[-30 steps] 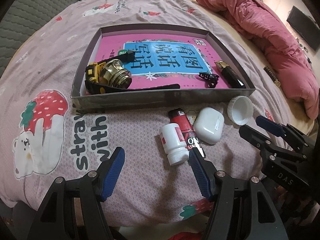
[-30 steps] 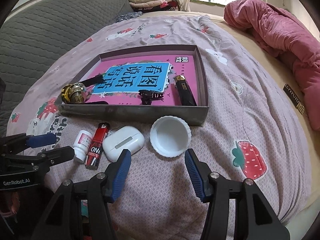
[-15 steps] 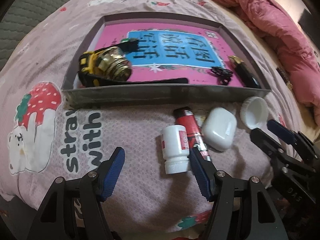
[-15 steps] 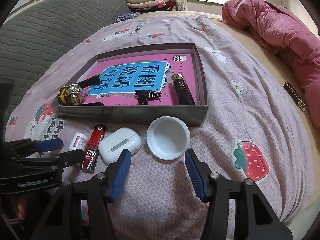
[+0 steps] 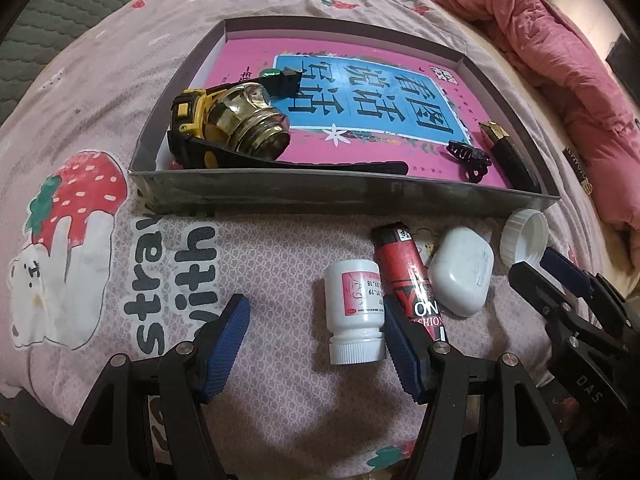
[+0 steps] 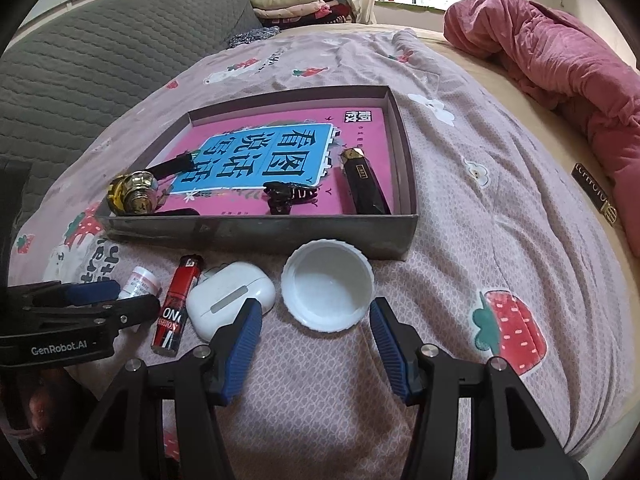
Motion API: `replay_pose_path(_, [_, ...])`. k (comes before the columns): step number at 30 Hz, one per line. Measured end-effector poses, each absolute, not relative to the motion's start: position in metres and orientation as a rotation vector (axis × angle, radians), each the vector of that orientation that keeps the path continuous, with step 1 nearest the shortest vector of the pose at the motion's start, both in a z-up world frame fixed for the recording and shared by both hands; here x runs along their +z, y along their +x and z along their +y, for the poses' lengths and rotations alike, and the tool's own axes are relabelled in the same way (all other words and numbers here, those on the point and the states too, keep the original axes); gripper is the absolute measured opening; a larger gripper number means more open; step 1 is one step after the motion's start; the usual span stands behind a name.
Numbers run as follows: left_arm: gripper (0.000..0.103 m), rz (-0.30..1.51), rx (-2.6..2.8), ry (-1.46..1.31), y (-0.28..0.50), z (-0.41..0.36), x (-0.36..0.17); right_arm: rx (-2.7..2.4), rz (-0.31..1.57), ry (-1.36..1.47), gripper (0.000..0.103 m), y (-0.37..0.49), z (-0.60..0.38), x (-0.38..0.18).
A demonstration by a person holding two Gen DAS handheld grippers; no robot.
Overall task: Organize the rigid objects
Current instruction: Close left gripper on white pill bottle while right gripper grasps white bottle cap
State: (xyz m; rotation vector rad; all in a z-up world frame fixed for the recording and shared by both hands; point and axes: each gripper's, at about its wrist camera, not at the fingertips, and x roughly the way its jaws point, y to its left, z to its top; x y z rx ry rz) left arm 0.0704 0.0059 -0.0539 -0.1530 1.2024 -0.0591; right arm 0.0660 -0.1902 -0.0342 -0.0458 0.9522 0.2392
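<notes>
A shallow grey box (image 5: 344,198) (image 6: 256,234) with a pink book cover inside holds a brass knob (image 5: 250,120) (image 6: 134,196), a tape measure (image 5: 190,114), a black hair clip (image 5: 470,158) (image 6: 288,194) and a black lighter (image 6: 362,182). In front of it on the bedspread lie a small white bottle (image 5: 354,306) (image 6: 140,280), a red lighter (image 5: 408,276) (image 6: 178,304), a white earbud case (image 5: 462,276) (image 6: 230,298) and a white lid (image 5: 524,238) (image 6: 328,290). My left gripper (image 5: 316,344) is open, low over the bottle. My right gripper (image 6: 316,346) is open just short of the lid.
A pink quilt (image 6: 560,68) is bunched at the right of the bed. A grey quilted headboard (image 6: 100,72) stands at the left, with folded clothes (image 6: 296,8) behind. The bed edge runs just below both grippers.
My left gripper has moved forward and down toward the white bottle. My right gripper has crept closer to the lid. Both stay open.
</notes>
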Motion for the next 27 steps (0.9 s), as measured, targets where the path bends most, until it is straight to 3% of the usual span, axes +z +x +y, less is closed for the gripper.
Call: replay_pose_path(27, [0.068,1.199,-0.046,-0.151,0.073,0.004,-0.058,0.139,0.914,-0.22,0.056,0.08,-0.172,-0.053])
